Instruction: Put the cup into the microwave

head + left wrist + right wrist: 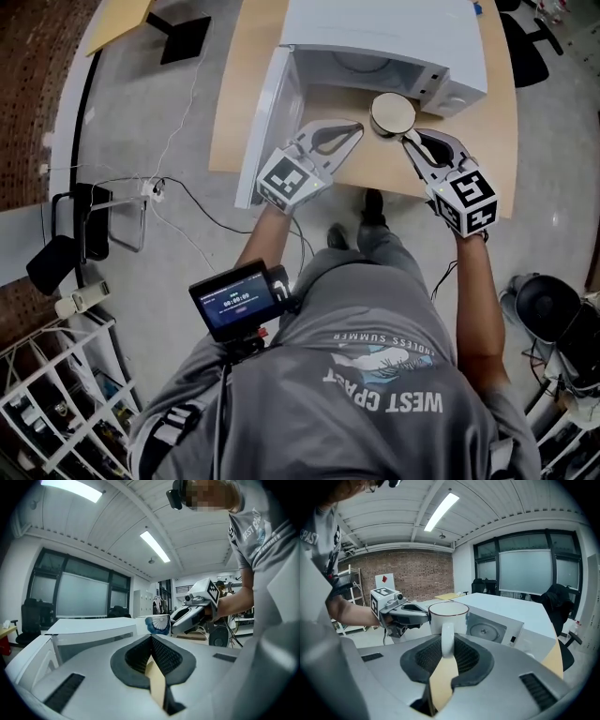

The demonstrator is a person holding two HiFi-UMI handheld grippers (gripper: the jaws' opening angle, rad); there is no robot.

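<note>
This is an office-like lab workroom rather than a home — a bare brick wall, tall dark-framed windows and a ribbed ceiling with strip lights. A black office chair stands by long pale tables. Cables trail over the grey floor, and wire racks stand at the edge — a microwave sits on one table.

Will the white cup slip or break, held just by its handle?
The cup looks glossy and hard, probably ceramic, so it may chip if bumped. The right gripper pinches only the thin handle, so it might swing or slip.
</note>
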